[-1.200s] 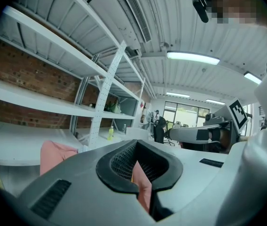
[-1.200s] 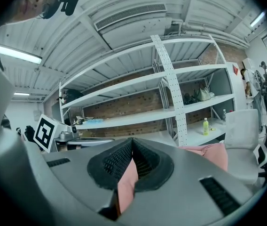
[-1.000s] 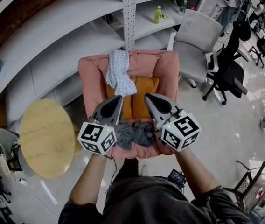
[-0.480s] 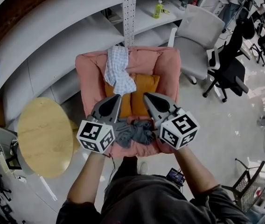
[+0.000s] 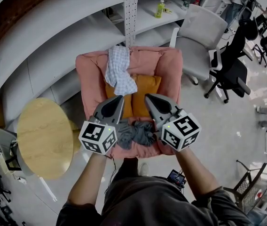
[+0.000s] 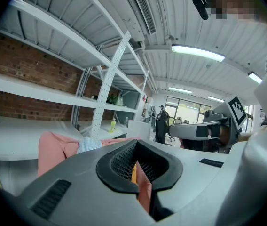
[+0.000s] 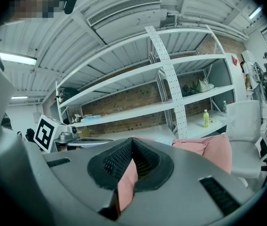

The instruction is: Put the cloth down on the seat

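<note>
A grey cloth [image 5: 136, 133] lies crumpled on the front of the seat of a pink armchair [image 5: 166, 65]. An orange cushion [image 5: 145, 86] leans against the chair's back. A blue-and-white checked cloth [image 5: 118, 72] hangs over the backrest and also shows in the left gripper view [image 6: 89, 145]. My left gripper [image 5: 119, 98] and right gripper [image 5: 148, 97] hover side by side above the seat, tips toward the cushion. Both are shut with nothing between the jaws. Neither touches the grey cloth, which sits between and below their bodies. Pink upholstery shows past the shut jaws of the left gripper [image 6: 137, 173] and the right gripper [image 7: 129, 168].
A round wooden table [image 5: 44, 138] stands left of the armchair. White metal shelving [image 5: 77, 27] runs behind it, with a green bottle [image 5: 158, 8] on a shelf. A grey office chair [image 5: 199, 36] and a black one [image 5: 230, 74] stand to the right.
Both grippers hold almost the same place over the seat. The grey cloth lies where it did. Only the view has shifted slightly.
</note>
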The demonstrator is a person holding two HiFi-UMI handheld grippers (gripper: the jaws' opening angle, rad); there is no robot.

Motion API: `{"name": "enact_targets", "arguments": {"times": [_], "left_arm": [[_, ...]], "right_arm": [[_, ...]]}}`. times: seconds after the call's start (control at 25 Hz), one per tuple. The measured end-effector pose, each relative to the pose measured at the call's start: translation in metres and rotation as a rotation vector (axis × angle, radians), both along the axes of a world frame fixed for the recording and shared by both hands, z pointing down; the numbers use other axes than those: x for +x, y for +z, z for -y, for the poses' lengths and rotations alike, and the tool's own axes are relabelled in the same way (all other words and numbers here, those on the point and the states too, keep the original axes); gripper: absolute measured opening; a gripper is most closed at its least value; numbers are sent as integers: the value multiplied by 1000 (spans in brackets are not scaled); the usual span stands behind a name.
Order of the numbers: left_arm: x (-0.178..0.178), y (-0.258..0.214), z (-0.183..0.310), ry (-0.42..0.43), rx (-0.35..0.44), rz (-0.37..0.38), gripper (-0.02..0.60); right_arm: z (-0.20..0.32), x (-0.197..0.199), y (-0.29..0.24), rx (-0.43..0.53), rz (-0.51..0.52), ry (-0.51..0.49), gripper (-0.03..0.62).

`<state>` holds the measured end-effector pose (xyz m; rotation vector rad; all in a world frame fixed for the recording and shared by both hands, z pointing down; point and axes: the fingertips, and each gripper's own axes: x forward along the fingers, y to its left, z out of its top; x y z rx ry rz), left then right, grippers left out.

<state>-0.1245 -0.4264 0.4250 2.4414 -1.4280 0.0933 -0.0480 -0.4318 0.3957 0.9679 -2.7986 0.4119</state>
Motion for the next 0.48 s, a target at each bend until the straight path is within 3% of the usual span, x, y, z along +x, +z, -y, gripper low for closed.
{"name": "enact_targets", "arguments": {"times": [0.48], "left_arm": [[-2,6,3,-2,-7,-5,9]], "right_arm": [[2,-2,6,-4,-3,-3,15]]}}
